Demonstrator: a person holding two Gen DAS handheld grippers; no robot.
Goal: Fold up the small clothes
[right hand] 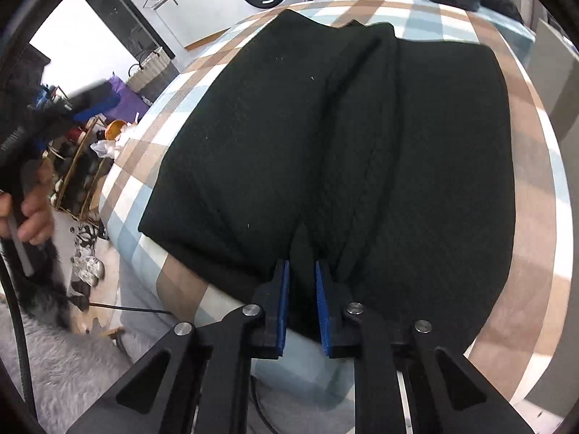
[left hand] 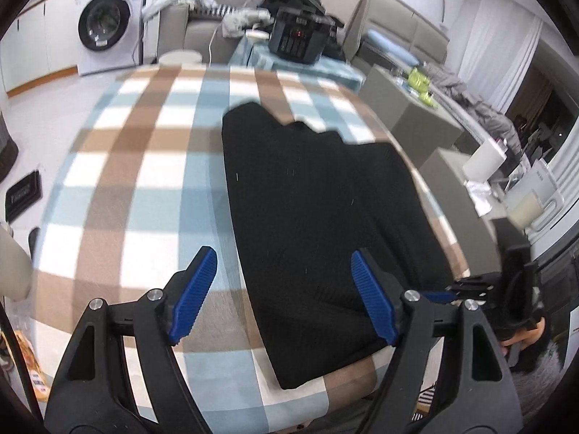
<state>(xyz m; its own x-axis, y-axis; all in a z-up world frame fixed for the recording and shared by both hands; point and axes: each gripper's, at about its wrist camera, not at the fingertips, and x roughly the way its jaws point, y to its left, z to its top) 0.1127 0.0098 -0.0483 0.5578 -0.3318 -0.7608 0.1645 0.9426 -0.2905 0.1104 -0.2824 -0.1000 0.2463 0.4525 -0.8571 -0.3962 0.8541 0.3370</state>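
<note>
The black garment lies flat on the checked worktop — soft, light, limp knit — its near hem pinched by the right hand-held gripper, the left hand-held gripper released above its near-left corner.

Between the fingers of the right gripper, a pinched ridge of the black garment runs down out of sight behind the blue pads, so how far the fold reaches back toward the hinges cannot be told. The checked tablecloth beneath the garment is covered wherever the cloth lies. Left of the fingers, the person's hand is cut by the frame edge, and the other tool there is smeared by motion. In the left wrist view, the left gripper frames a soft, blurred cloth edge; beyond the right finger, the other gripper's body is dark and indistinct.
</note>
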